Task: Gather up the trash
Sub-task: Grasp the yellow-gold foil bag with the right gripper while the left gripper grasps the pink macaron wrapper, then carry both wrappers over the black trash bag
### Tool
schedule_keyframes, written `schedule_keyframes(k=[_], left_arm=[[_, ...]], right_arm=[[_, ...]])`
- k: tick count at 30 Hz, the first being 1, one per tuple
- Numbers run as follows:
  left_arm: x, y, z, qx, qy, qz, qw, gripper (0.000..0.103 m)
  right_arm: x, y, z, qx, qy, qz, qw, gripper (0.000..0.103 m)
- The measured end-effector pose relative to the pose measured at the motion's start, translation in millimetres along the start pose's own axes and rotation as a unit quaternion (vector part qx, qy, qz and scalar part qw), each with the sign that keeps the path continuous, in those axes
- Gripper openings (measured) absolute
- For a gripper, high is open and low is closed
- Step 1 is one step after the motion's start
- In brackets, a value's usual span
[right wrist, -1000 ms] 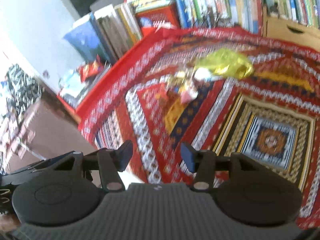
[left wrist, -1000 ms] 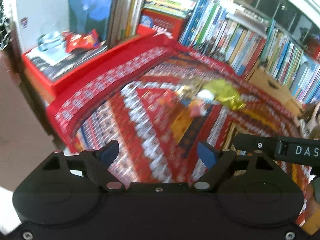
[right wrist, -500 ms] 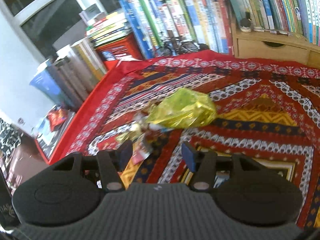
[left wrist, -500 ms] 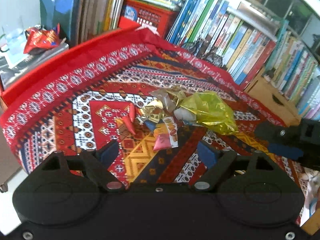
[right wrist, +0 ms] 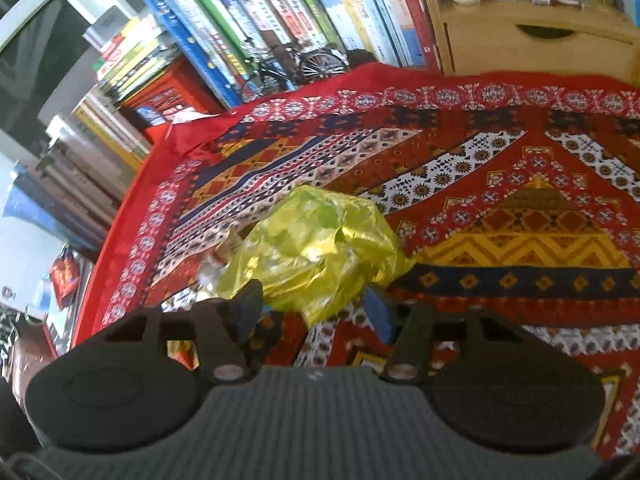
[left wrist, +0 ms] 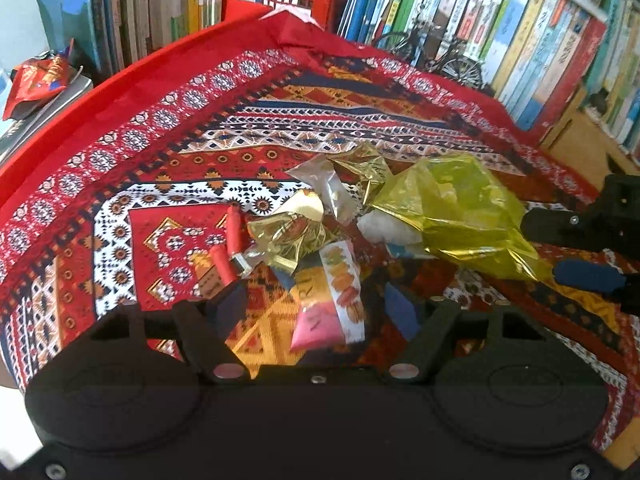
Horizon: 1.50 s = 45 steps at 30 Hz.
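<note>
Left gripper [left wrist: 316, 312] closing, bare, over pink wrapper [left wrist: 326, 312]; right gripper [right wrist: 314, 308] opening, straddling yellow bag [right wrist: 316, 248] to hold it for filling.

Both views have closed in on the trash pile, which sat far off and blurred a second ago and now fills the middle of each picture. Left hand-held gripper [left wrist: 316, 308]: has come down over the pink snack wrapper [left wrist: 328, 312], which now lies between its closing jaws, not yet pinched. Right hand-held gripper [right wrist: 314, 308]: has advanced to the yellow foil bag [right wrist: 316, 248], whose near edge now sits between its opening jaws; its tips [left wrist: 588, 276] have crept further into the left view, just beside that bag [left wrist: 460, 216].
</note>
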<state>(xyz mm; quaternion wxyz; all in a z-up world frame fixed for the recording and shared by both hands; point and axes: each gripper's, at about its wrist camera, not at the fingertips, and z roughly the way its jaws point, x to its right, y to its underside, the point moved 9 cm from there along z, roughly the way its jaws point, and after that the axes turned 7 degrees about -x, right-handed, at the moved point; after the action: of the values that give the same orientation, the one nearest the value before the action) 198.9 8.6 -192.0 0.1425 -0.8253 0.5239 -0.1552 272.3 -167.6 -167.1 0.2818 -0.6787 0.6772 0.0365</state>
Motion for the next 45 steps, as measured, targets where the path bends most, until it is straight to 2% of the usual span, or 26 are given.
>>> schedule_keyframes(k=[10, 16, 18, 20, 25, 34, 45], left_arm=[[11.3, -0.2, 27.3, -0.034, -0.001, -0.003, 0.9994, 0.057], [13.1, 3.3, 26.3, -0.038, 0.006, -0.003, 0.9993, 0.041], [13.7, 4.4, 23.9, -0.035, 0.004, -0.001, 0.9994, 0.040], [14.6, 5.9, 21.5, -0.032, -0.001, 0.006, 0.9995, 0.040], [19.1, 11.5, 14.8, -0.029, -0.001, 0.018, 0.9994, 0.039], [26.1, 12.3, -6.2, -0.015, 0.000, 0.039, 0.9991, 0.034], [18.1, 9.8, -61.2, 0.037, 0.023, 0.036, 0.9984, 0.034]], right_arm=[[9.0, -6.5, 41.8, -0.038, 0.005, 0.033, 0.999, 0.076], [9.1, -9.5, 47.8, -0.039, -0.009, 0.045, 0.998, 0.075], [7.1, -10.3, 48.1, -0.039, -0.015, 0.040, 0.998, 0.064], [2.9, -10.8, 46.3, -0.031, -0.015, 0.026, 0.999, 0.048], [-2.2, -10.6, 38.2, -0.015, -0.019, 0.007, 1.000, 0.036], [-11.4, -7.6, 6.9, 0.021, -0.029, -0.016, 0.999, 0.030], [-28.2, 0.5, -52.9, 0.082, -0.032, -0.028, 0.996, 0.029]])
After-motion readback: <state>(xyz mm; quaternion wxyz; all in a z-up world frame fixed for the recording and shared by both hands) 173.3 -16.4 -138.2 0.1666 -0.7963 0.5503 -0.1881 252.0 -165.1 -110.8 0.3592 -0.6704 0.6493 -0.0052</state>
